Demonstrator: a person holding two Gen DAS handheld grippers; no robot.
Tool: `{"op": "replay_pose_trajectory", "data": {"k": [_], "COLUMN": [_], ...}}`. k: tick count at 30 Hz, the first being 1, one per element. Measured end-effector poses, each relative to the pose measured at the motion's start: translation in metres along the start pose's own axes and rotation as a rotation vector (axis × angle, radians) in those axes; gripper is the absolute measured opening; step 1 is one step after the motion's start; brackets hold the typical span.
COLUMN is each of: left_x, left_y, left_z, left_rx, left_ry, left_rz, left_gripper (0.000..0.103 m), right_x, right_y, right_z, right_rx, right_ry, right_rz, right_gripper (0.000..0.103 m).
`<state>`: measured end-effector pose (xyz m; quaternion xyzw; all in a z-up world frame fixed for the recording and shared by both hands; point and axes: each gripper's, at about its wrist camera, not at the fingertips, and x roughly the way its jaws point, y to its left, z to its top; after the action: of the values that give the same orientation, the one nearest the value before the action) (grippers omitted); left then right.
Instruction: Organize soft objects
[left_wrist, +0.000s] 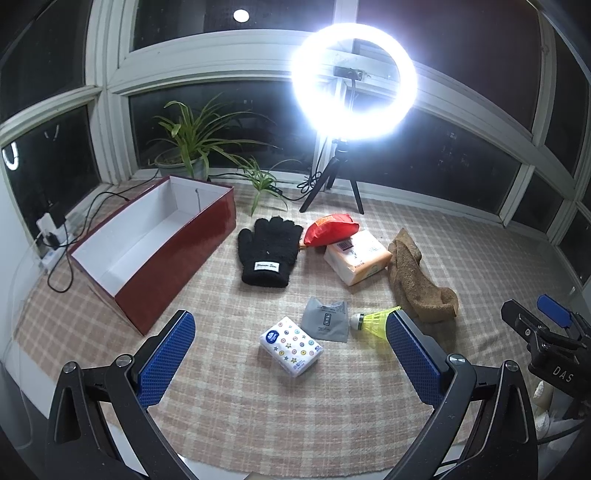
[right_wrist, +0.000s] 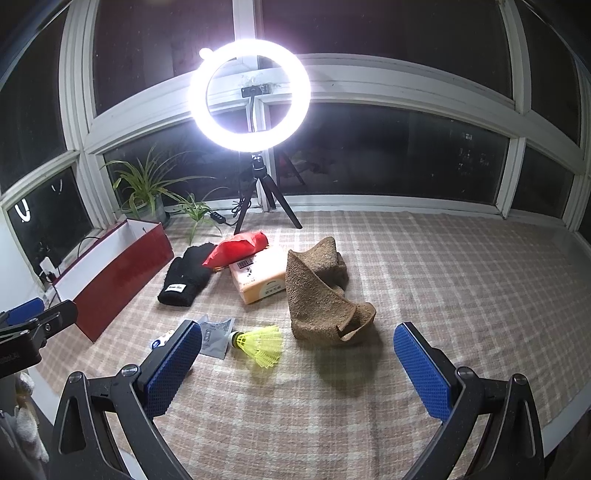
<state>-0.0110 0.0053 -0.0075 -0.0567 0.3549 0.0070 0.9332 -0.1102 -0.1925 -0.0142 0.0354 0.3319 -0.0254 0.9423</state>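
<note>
Lying on a checked cloth (left_wrist: 258, 417), with the red box (left_wrist: 177, 254) as landmark:

1. Red box, white inside, open-topped, nothing visible in it; at the cloth's left edge.
2. Black glove (left_wrist: 267, 253), white label at the cuff; just right of the box, apart from it.
3. Red packet (left_wrist: 330, 229); beyond the glove from the box, its end resting on the orange tissue pack (left_wrist: 356, 260).
4. Brown fuzzy sock (right_wrist: 321, 295), rumpled and folded; farther from the box than the tissue pack, close beside the pack.
5. Small white tissue pack (left_wrist: 291, 345) with coloured dots; nearer the cameras than the box, off its near right corner.
6. Grey sachet (left_wrist: 327, 319); touching the small pack's far side.
7. Yellow shuttlecock (right_wrist: 258, 343), on its side; just past the sachet, away from the box.

Tools:
- Left gripper (left_wrist: 291, 363): released, blue pads spread wide, nothing between them but the small pack lying below on the cloth.
- Right gripper (right_wrist: 297, 363): released, spread wide, grasping nothing; shuttlecock and sock lie ahead of it.

Background, behind the box: potted plant (left_wrist: 192, 147), lit ring light (left_wrist: 354, 81) on a tripod, dark windows.
</note>
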Motion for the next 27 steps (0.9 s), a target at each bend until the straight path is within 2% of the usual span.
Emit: {"op": "replay_pose_trajectory", "data": {"k": [27], "left_x": [-0.0001], "left_y": [0.0004], "left_z": [-0.0004], "left_rx": [0.002], "left_ry": [0.001], "left_rz": [-0.002], "left_gripper": [0.102], "right_x": [0.0037], "right_y": [0.0044], "right_z": [-0.0004], "right_rx": [0.000], "right_ry": [0.005], "right_rz": [0.004], "right_gripper": [0.103]}}
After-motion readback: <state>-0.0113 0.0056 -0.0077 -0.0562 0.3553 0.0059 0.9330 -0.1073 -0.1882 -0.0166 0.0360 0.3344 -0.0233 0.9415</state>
